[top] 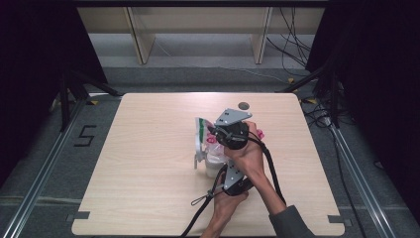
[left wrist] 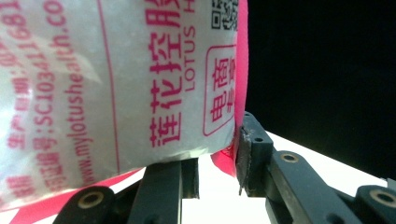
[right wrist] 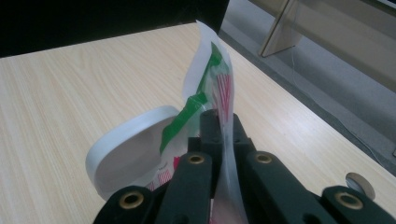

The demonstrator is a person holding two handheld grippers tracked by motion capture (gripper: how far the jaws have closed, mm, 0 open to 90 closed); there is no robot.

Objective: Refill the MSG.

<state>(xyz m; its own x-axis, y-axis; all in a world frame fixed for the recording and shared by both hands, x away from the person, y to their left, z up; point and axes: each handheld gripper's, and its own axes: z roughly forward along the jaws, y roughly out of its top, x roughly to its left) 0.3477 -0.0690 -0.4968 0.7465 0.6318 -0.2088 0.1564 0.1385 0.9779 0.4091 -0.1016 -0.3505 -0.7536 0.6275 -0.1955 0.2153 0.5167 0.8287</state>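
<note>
Pale wooden bench (top: pixel 148 173) carries a white round bowl (right wrist: pixel 126 158), above which both tools grip a translucent plastic pouch with pink print (left wrist: pixel 116 79): right tool (right wrist: pixel 223 122) clenched on its green-striped top edge, left tool (left wrist: pixel 217 161) pinching its pink lower edge

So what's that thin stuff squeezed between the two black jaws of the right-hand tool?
In the right gripper view, the right tool is shut on the clear edge of a plastic bag with green and red print. A white round container sits beyond it.

bag (left wrist: pixel 116 79) | white, pink print | upright; over white bowl (right wrist: pixel 126 154)
</note>
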